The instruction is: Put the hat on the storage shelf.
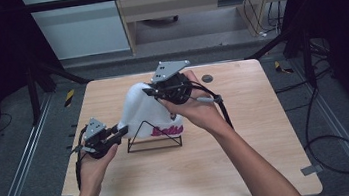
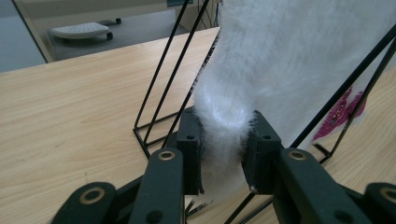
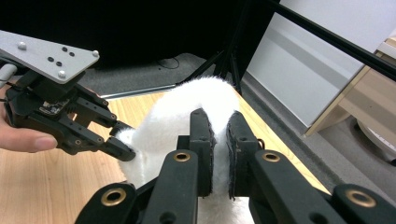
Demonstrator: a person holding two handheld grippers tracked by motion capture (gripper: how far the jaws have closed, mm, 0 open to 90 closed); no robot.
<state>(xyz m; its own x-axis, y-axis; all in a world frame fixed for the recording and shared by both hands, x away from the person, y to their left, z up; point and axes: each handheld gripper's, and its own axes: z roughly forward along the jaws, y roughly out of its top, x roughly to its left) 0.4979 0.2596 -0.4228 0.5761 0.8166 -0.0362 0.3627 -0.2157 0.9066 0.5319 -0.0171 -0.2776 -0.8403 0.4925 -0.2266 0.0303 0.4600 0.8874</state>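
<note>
White hat (image 2: pixel 280 60): fluffy plush cloth, long matt nap, pink embroidered lettering (image 1: pixel 166 130) slightly shiny. Stand (image 2: pixel 163 84) under it: thin black wire, smooth metal, satin sheen. Table (image 1: pixel 248 144): pale wood-grain top, smooth, matt. My left gripper (image 2: pixel 225 156) and my right gripper (image 3: pixel 218 154): black matt plastic jaws, brass-coloured rivets, rough dark pads. Plate (image 3: pixel 46 56) on my left gripper: grey brushed metal.

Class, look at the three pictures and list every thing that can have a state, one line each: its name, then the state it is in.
White fluffy hat: draped over the stand, pinched at two places.
Black wire stand: upright on the table, hat on it.
Left claw: shut on the hat's lower edge.
Right claw: shut on the hat's top.
Wooden table: bearing the stand.
</note>
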